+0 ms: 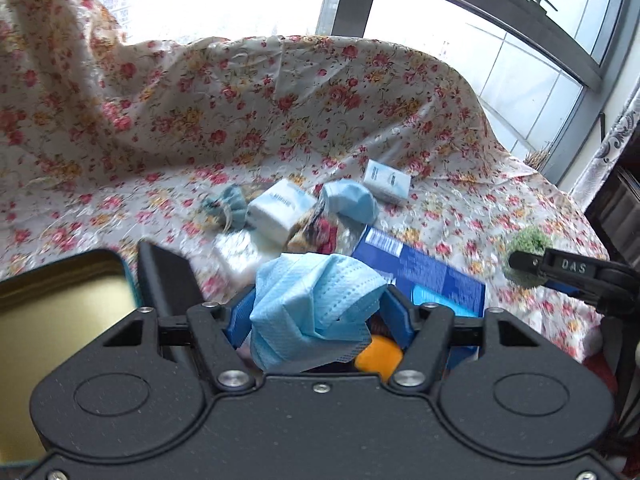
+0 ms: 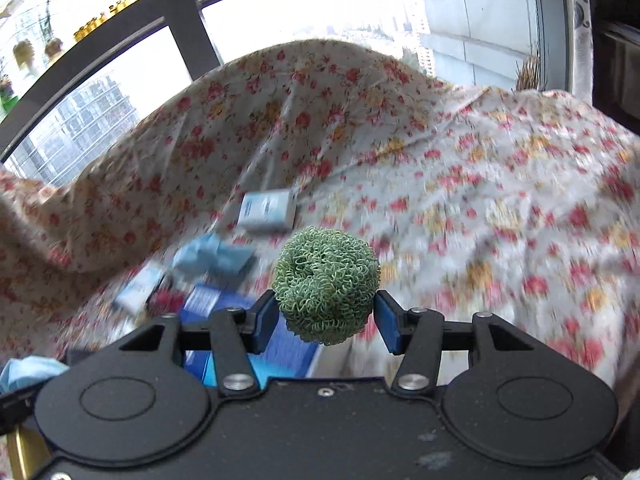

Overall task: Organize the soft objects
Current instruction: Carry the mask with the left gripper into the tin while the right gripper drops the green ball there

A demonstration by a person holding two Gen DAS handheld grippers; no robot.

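Nearest in the left wrist view, the left gripper (image 1: 318, 312) has its blue pads closed about halfway onto a crumpled blue face mask (image 1: 316, 304), which bulges up between them and is lifted clear of the floral cloth (image 1: 160, 120). Just left of it sits an open gold tin (image 1: 60, 312), its visible interior bare, so I judge the sorting is at an early stage, with the mask probably bound for that tin. An orange soft thing (image 1: 378, 356) shows just under the mask, too hidden to name. In the right wrist view, the right gripper (image 2: 326, 314) holds a green coiled scrubber ball (image 2: 326, 284) off the cloth; the jaws stand fairly wide, the left pad pressed to the ball and the right pad at its edge, so the hold looks light. Beyond the grippers lies a flat blue box (image 1: 420, 272), and further on a loose heap remains to be dealt with: a second blue mask (image 1: 352, 200), white tissue packs (image 1: 280, 208), a teal fabric piece (image 1: 228, 204) and a small pale box (image 1: 386, 180) nearest the draped back of the cloth. Most of the work, by this showing, is left.
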